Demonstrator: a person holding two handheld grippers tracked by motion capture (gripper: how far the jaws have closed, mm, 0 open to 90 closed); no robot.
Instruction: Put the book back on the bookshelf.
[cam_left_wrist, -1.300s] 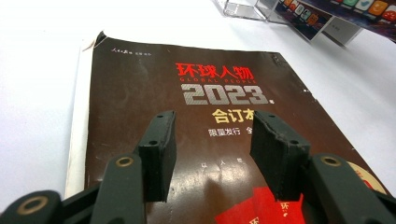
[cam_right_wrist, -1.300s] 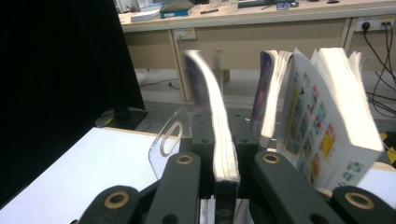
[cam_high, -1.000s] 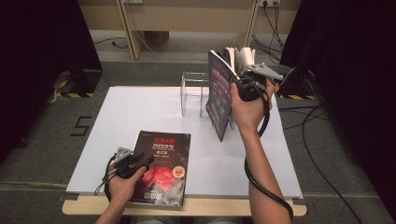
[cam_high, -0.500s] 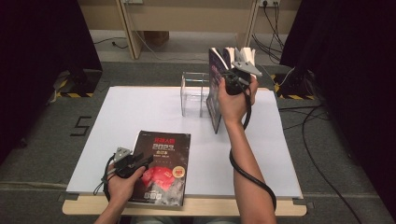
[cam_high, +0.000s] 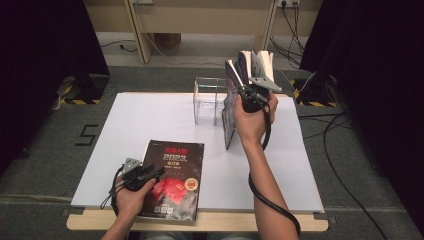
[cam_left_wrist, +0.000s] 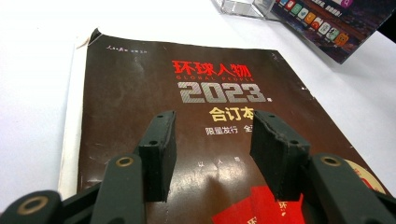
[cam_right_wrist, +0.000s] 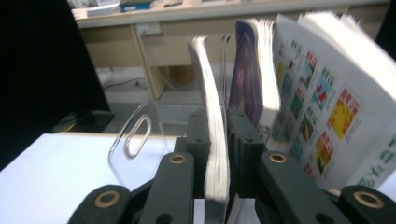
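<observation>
Right claw (cam_high: 248, 86) lowered with upright magazine (cam_high: 231, 107), jaws easing, left forearm level.

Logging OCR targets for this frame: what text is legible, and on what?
"环球人物" in red, "GLOBAL PEOPLE" tiny beneath: dark magazine cover.
"2023" in silver: same cover.
"合订本" in yellow: same cover, partly behind a jaw.
"限量发行": same cover, cut off.
"5": floor marking.
Upright magazine print: too blurred.

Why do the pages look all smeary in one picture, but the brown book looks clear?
In the right gripper view the standing book's fanned pages are smeared by motion blur, and the clear rack looks soft. In the left gripper view the flat dark book is sharp enough to read its title, though the jaws closest to the camera look slightly soft.
</observation>
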